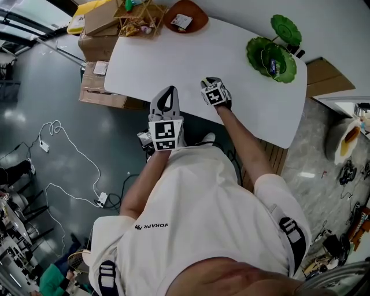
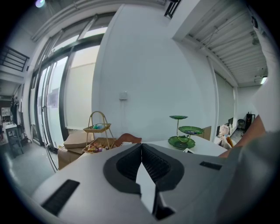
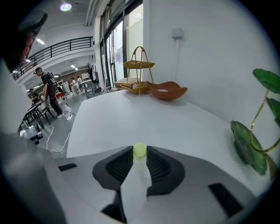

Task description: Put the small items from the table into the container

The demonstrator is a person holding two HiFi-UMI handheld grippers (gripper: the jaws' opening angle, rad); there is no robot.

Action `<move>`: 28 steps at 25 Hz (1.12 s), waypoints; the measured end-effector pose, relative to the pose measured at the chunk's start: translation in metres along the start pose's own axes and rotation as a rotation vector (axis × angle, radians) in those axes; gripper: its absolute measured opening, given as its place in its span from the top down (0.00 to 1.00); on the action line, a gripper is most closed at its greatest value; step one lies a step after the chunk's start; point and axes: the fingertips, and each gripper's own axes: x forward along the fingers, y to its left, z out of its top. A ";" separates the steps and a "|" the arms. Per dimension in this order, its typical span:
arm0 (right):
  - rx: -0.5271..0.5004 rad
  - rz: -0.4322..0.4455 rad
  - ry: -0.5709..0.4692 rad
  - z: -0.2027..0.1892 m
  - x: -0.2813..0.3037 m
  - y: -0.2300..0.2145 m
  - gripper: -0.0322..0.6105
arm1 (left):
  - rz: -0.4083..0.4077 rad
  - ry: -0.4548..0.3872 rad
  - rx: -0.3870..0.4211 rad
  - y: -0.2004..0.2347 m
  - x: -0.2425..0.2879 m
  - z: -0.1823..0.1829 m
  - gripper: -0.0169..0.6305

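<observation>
My right gripper (image 3: 139,152) points down at the white table (image 3: 131,118) with its jaws shut on a small yellow-green round item (image 3: 139,149) pinched at the tips. In the head view this right gripper (image 1: 211,82) hangs over the table's near edge, and the item is hidden beneath it. My left gripper (image 1: 167,91) is held just off the near edge, beside the right one. Its jaws (image 2: 141,146) meet with nothing between them. A brown bowl (image 1: 186,21) with a white card in it stands at the far end of the table (image 1: 191,58).
A green tiered leaf-shaped stand (image 1: 272,53) occupies the table's right end. A wicker basket stand (image 1: 139,17) and cardboard boxes (image 1: 98,34) are beyond the far left corner. Cables (image 1: 69,156) lie on the floor at left.
</observation>
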 end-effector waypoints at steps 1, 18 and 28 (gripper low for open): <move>0.003 -0.001 -0.007 0.001 -0.002 0.000 0.79 | -0.002 -0.001 -0.001 0.000 0.000 0.000 0.97; 0.118 -0.050 -0.165 0.027 -0.079 -0.012 0.79 | -0.108 -0.040 0.026 -0.042 0.010 0.017 0.97; 0.210 -0.125 -0.264 0.030 -0.133 -0.039 0.79 | -0.173 -0.057 0.053 -0.067 0.019 0.026 0.97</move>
